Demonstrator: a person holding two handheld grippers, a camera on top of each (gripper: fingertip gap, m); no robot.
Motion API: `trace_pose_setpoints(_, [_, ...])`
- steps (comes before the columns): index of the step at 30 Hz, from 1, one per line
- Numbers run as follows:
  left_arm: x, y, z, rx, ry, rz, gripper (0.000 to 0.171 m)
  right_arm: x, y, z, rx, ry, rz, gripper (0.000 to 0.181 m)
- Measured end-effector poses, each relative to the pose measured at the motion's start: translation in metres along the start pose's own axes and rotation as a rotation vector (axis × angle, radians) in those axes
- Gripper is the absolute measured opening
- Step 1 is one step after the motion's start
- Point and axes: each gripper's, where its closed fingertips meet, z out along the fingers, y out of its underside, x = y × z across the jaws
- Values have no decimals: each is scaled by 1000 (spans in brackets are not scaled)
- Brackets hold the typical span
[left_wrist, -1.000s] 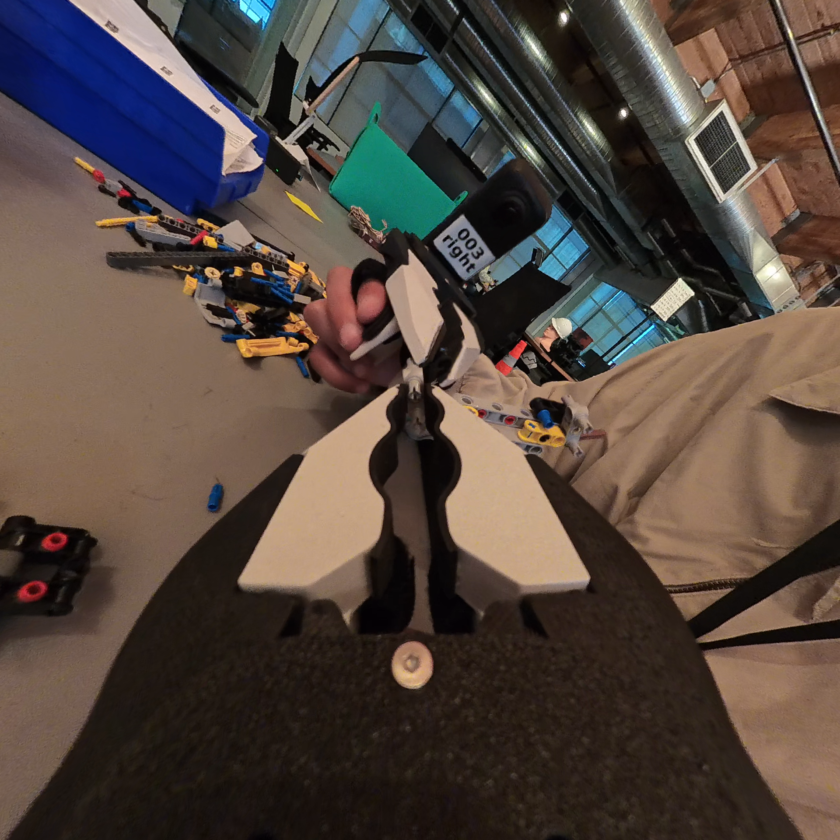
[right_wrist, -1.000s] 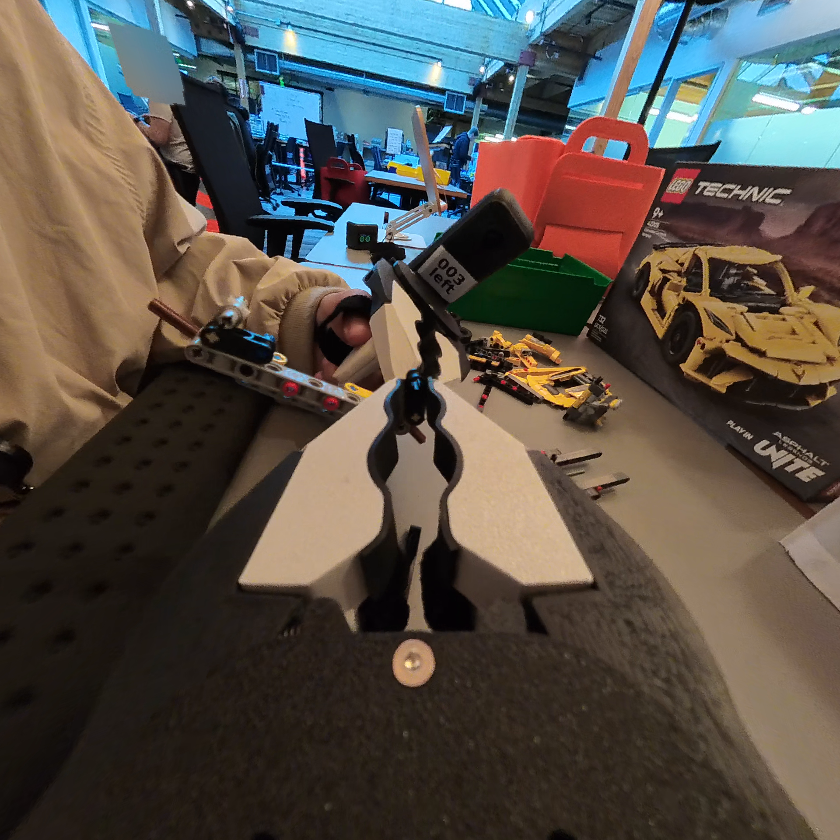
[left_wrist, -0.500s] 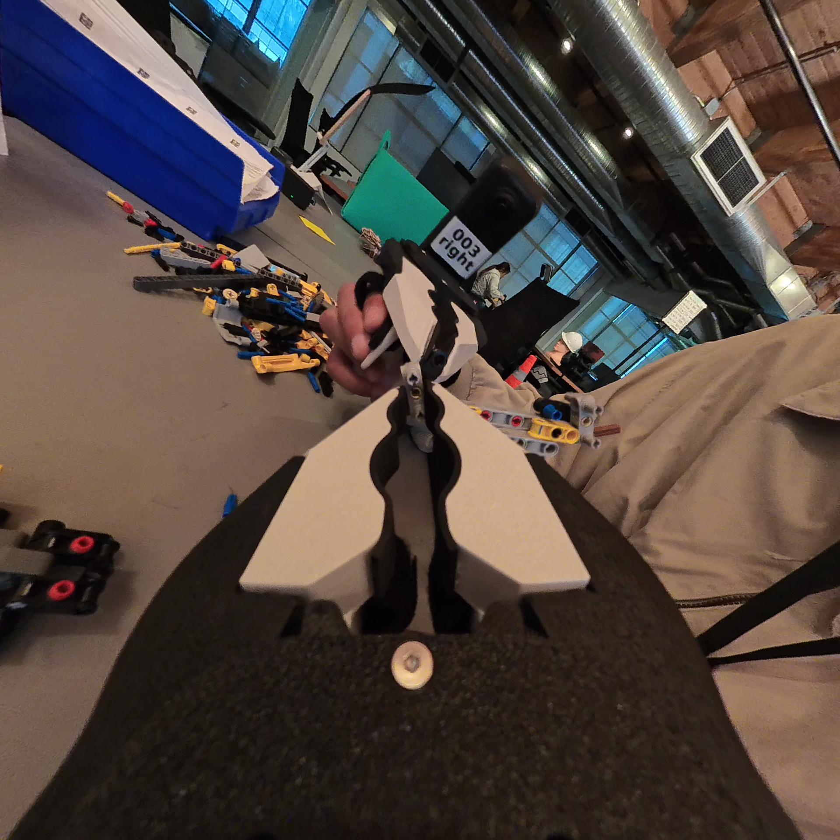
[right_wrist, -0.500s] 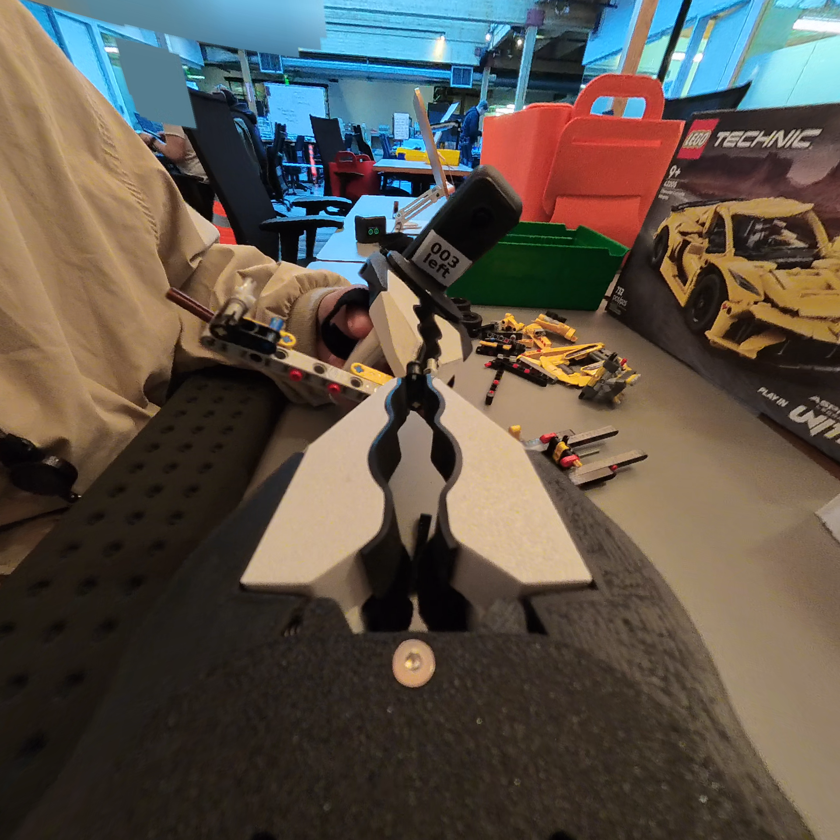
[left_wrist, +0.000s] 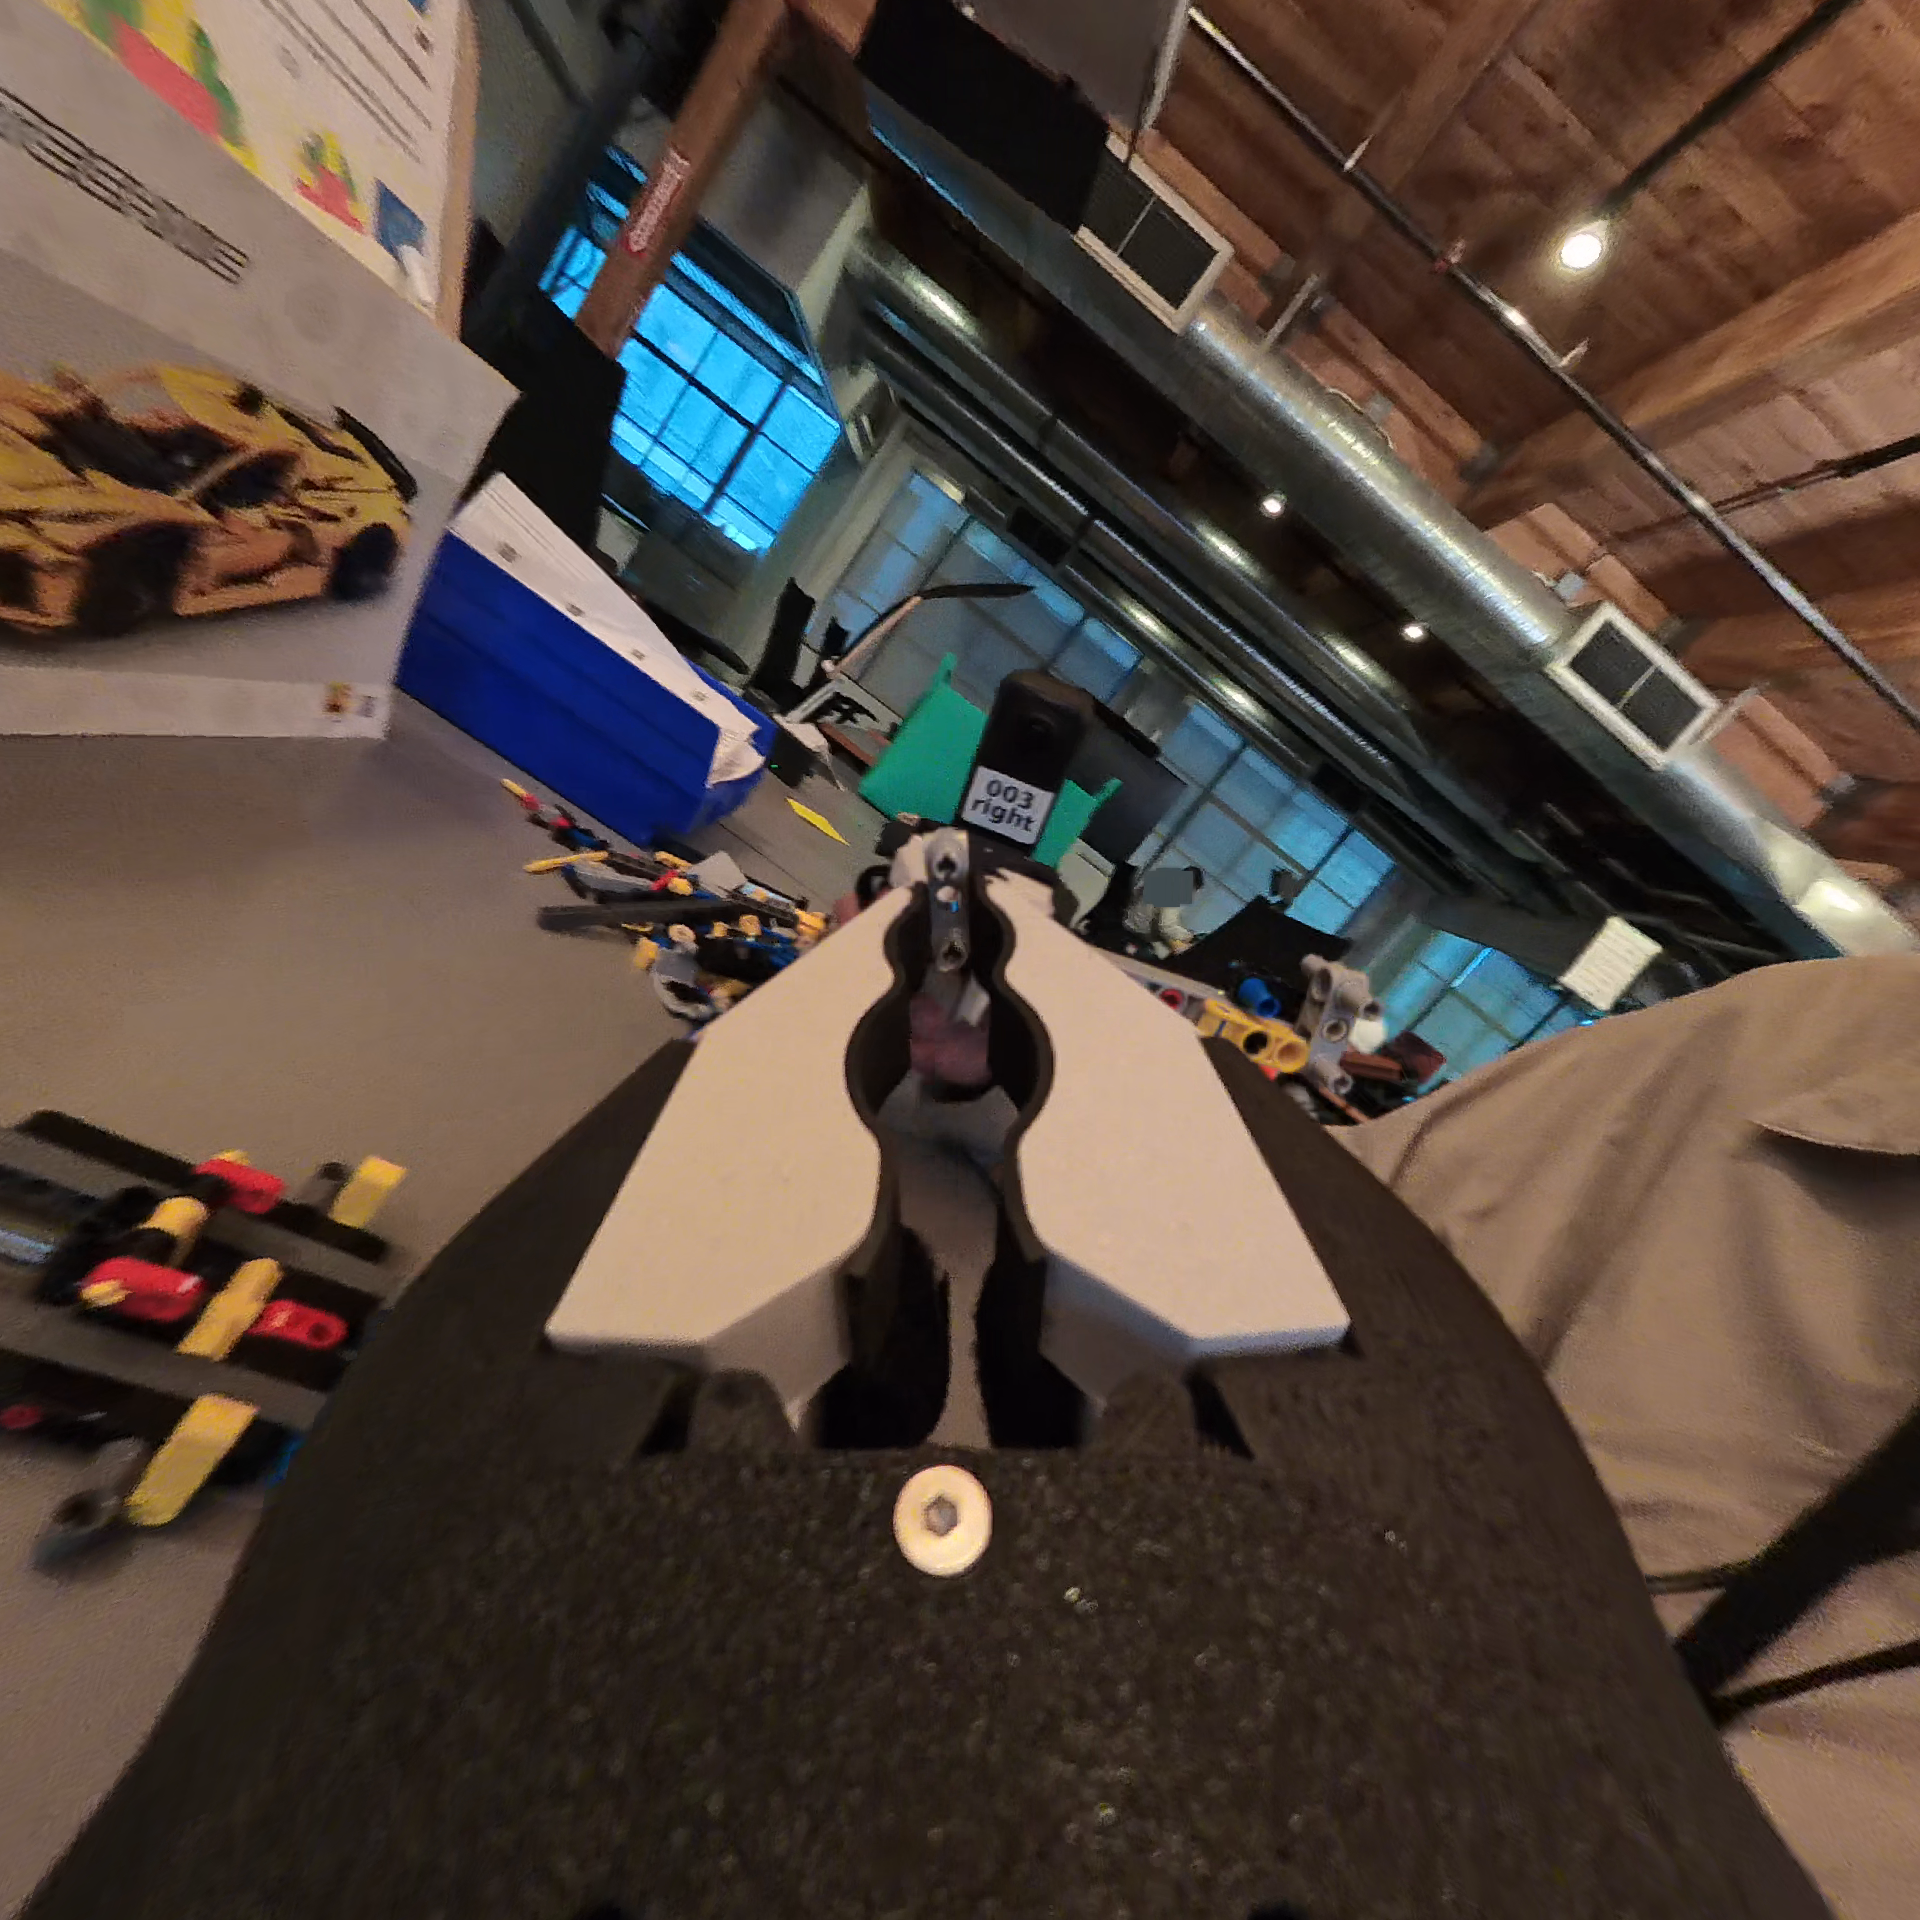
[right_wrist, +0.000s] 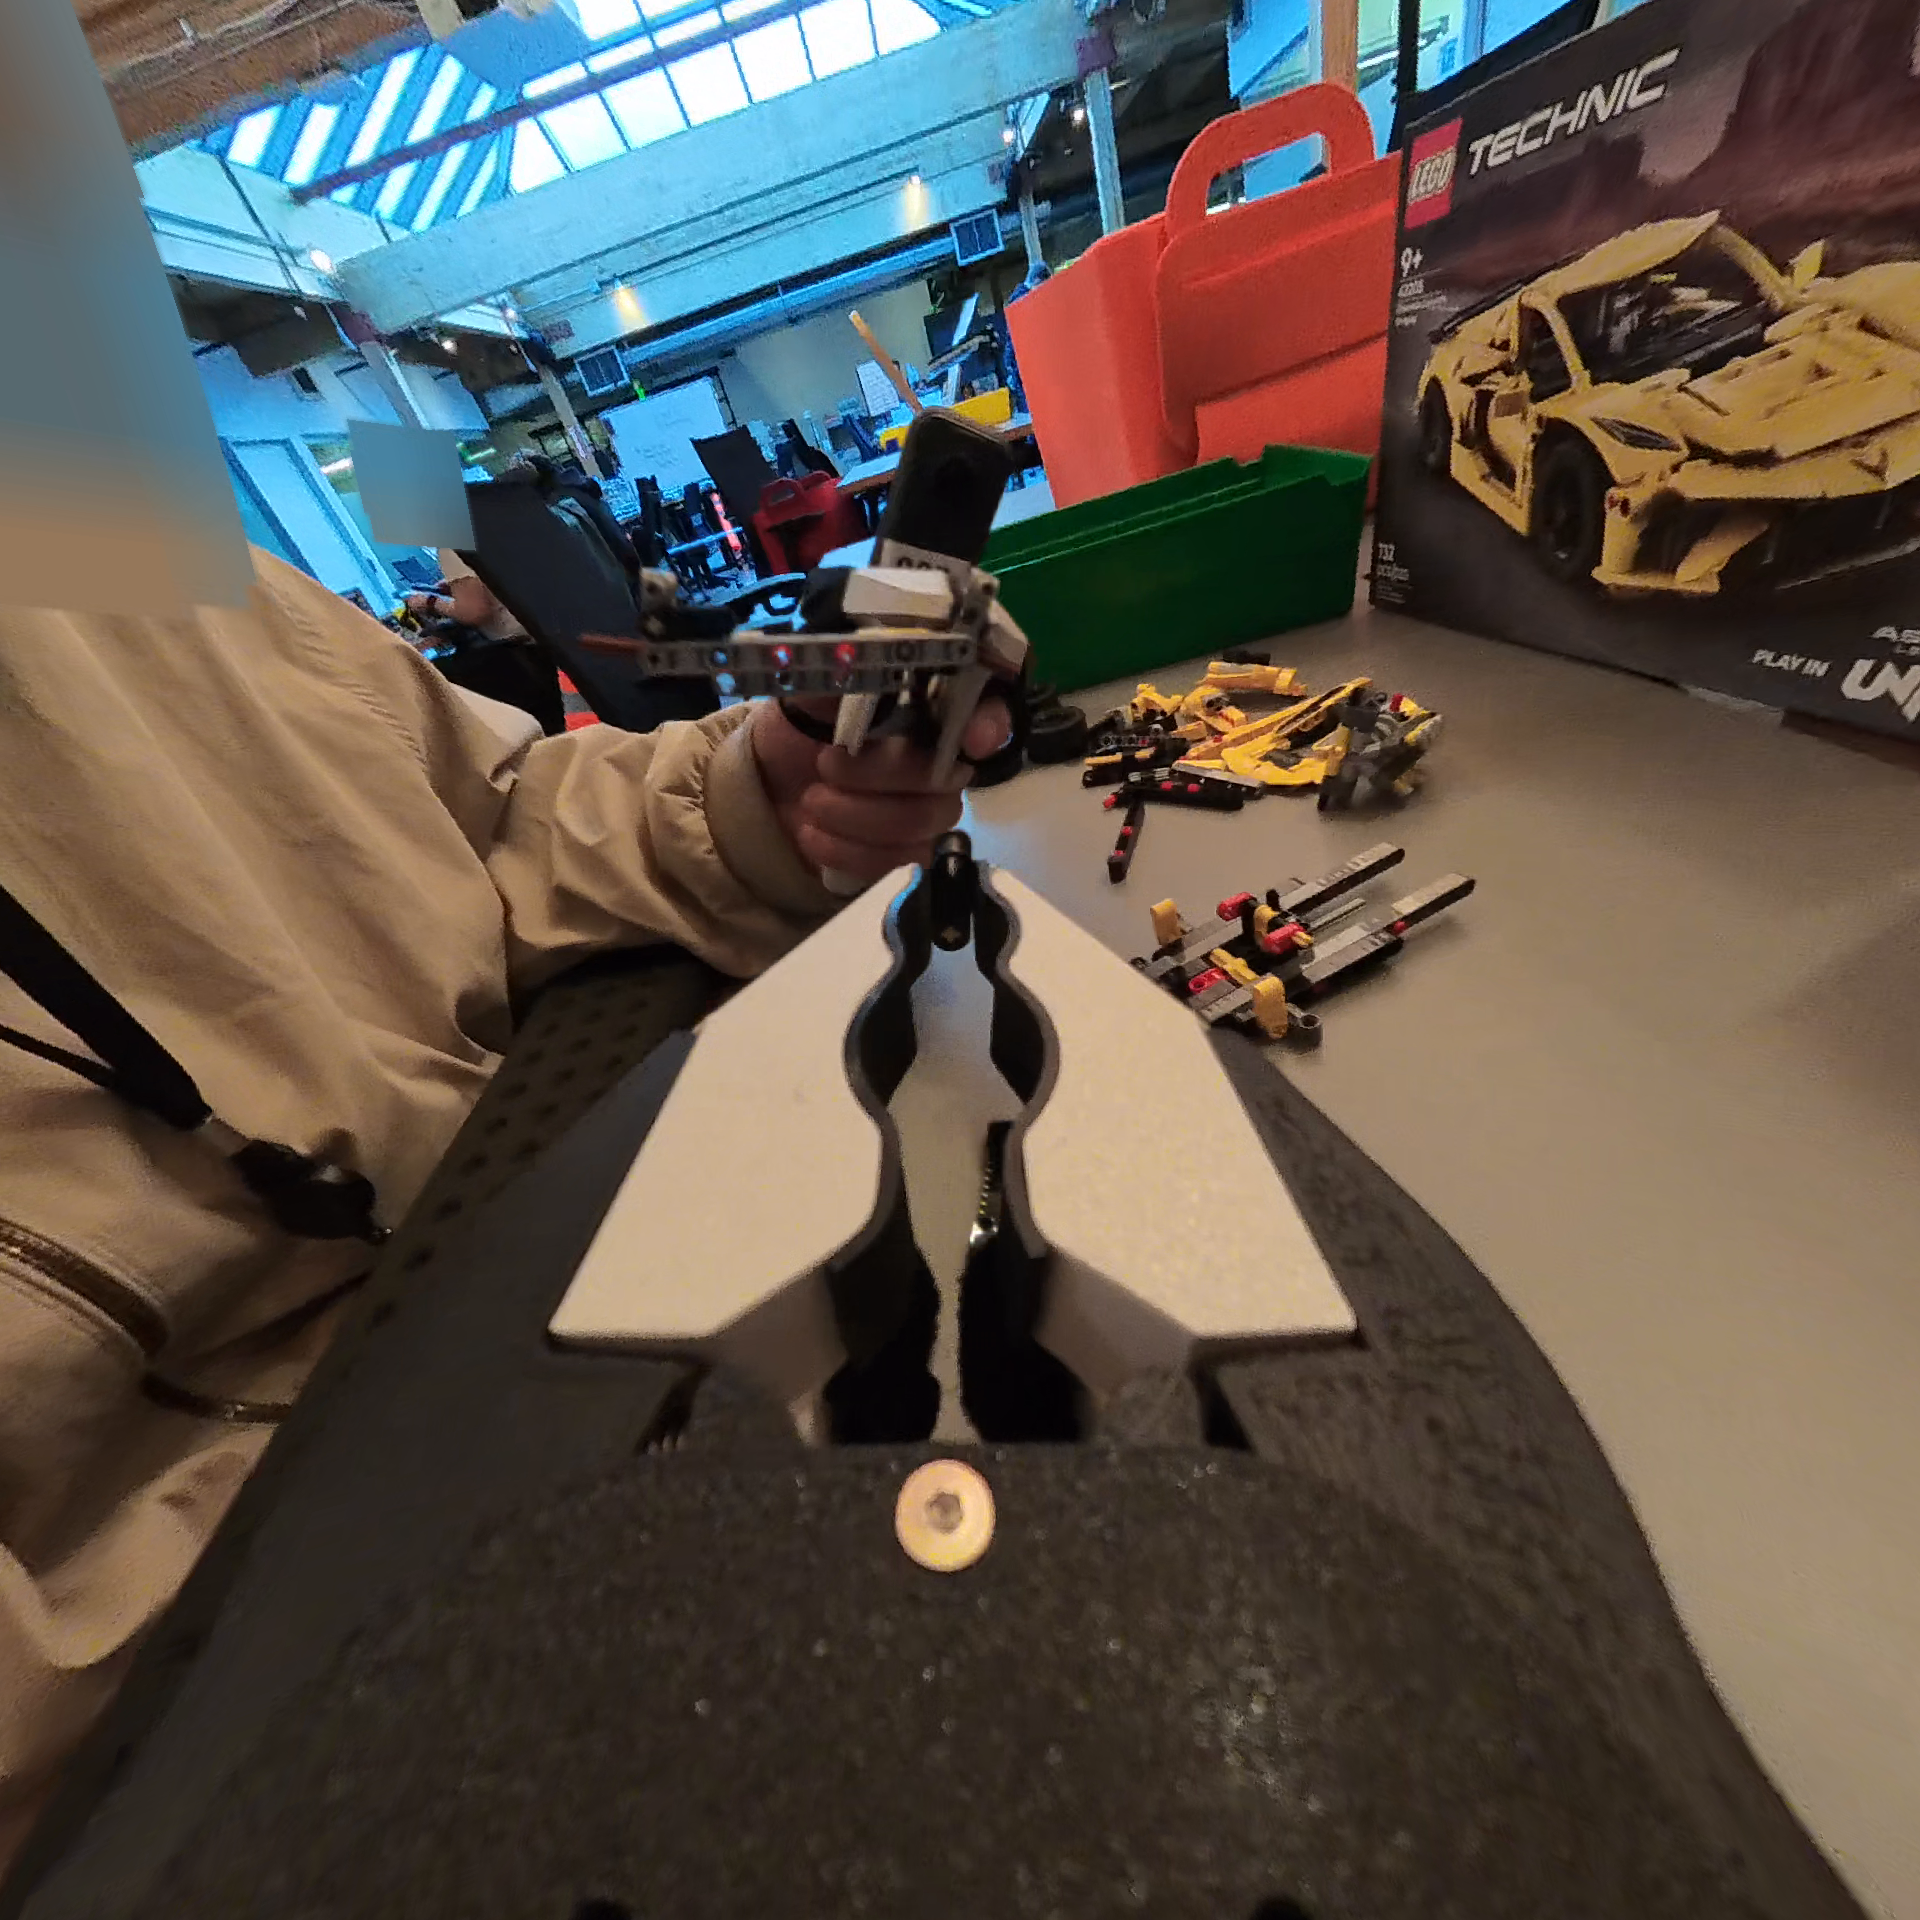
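Note:
My left gripper (left_wrist: 948, 894) is shut on the end of a grey beam assembly (left_wrist: 1262, 1023) with yellow and blue parts that sticks out to the right, toward the person's beige jacket. In the right wrist view the left gripper (right_wrist: 914, 613) is held up in a hand, with the grey beam assembly (right_wrist: 800, 660) level and showing red pins. My right gripper (right_wrist: 951, 883) is shut on a small black piece (right_wrist: 951, 899) just below and in front of that hand. In the left wrist view the right gripper (left_wrist: 1023, 769) is mostly hidden behind my fingertips.
A grey table (right_wrist: 1558, 1143) carries a pile of yellow and black parts (right_wrist: 1268, 727), a black beam sub-assembly (right_wrist: 1299, 935), a green bin (right_wrist: 1174, 582), an orange bag (right_wrist: 1195, 312) and a toy car box (right_wrist: 1662, 364). A blue bin (left_wrist: 561, 665) stands farther off. The tips of one gripper are about 10 centimetres away from the tips of the other.
The grippers have drawn apart. The left gripper has risen and turned, so the grey assembly now stands level above the right gripper's tips. Both stay shut on their pieces.

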Motion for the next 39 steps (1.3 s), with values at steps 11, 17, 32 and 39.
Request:
trace_pose_setpoints(11, [-40,93,5,-559,-241,287,6,14,54,26,-267,91,84,6])
trace_pose_setpoints(17, [-48,137,-6,-813,-270,352,6,8,38,23,-177,36,157,6])
trace_pose_setpoints(32, [6,84,27,-419,-22,137,7,-17,35,36,-158,-94,166,6])
trace_pose_setpoints(39, [1,96,27,-488,-60,207,8,-20,39,39,-172,-107,161,6])
